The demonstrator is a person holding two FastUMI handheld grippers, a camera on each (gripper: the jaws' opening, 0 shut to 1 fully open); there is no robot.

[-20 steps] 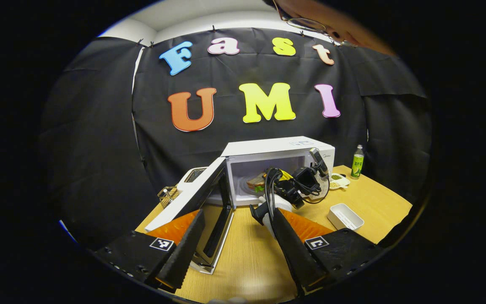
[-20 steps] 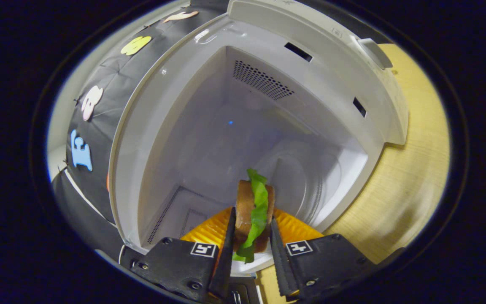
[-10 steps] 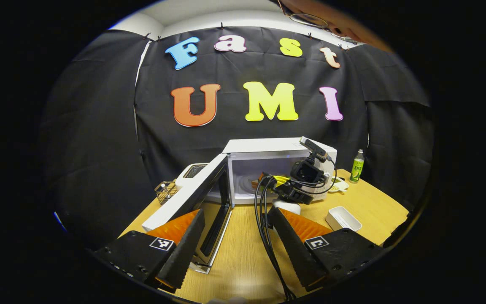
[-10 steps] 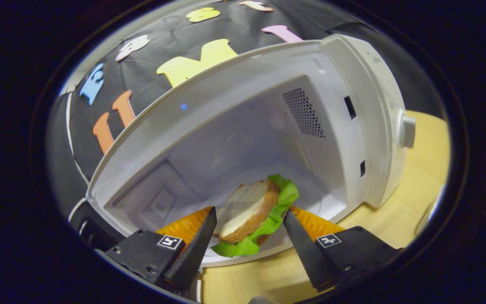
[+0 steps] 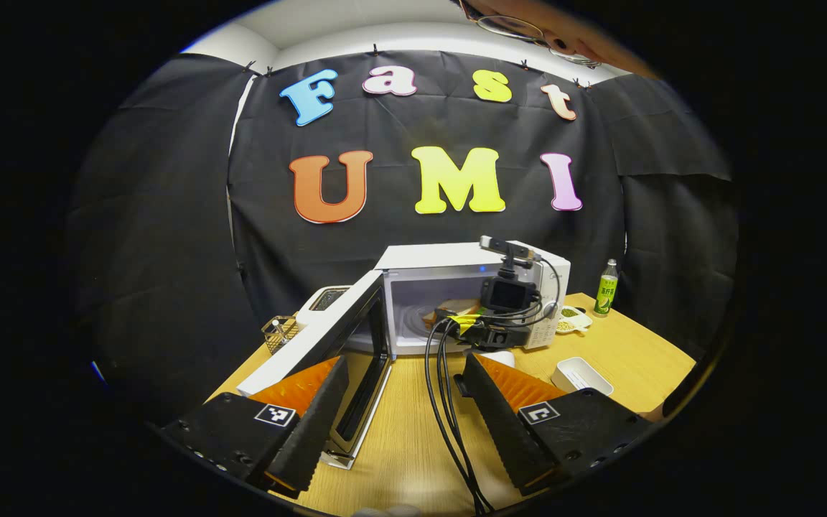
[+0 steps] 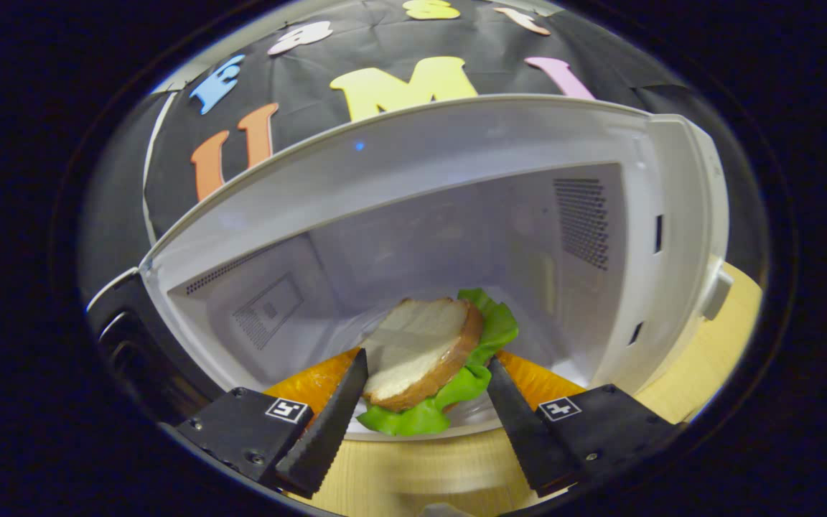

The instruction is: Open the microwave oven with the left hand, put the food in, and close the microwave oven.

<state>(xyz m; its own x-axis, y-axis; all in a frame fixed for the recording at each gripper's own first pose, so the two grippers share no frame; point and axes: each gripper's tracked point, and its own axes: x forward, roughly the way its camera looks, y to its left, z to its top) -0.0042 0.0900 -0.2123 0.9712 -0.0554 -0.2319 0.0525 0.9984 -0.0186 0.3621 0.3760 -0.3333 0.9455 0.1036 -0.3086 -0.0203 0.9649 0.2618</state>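
Observation:
The white microwave [image 5: 456, 258] stands at the back of the table with its door [image 5: 345, 334] swung wide open to the left. In the right gripper view a sandwich [image 6: 424, 352] of bread and green lettuce lies flat on the glass plate at the front of the cavity [image 6: 456, 237]. My right gripper [image 6: 421, 424] is open, a finger on each side of the sandwich and not pressing it. In the left gripper view that gripper [image 5: 460, 319] sits at the oven's mouth, cables trailing. My left gripper [image 5: 399, 420] hovers open above the table, just right of the door's edge.
Right of the microwave lie a white rectangular box [image 5: 582, 375], a small dish [image 5: 573, 319] and a green bottle [image 5: 606, 286]. A toaster [image 5: 324, 300] and a wire basket [image 5: 281, 332] sit to its left. Black cables [image 5: 446, 416] run across the wooden table [image 5: 413, 445].
My right gripper went from shut on the upright sandwich to open. The sandwich dropped flat onto the plate and the gripper rolled level. My left gripper hardly moved.

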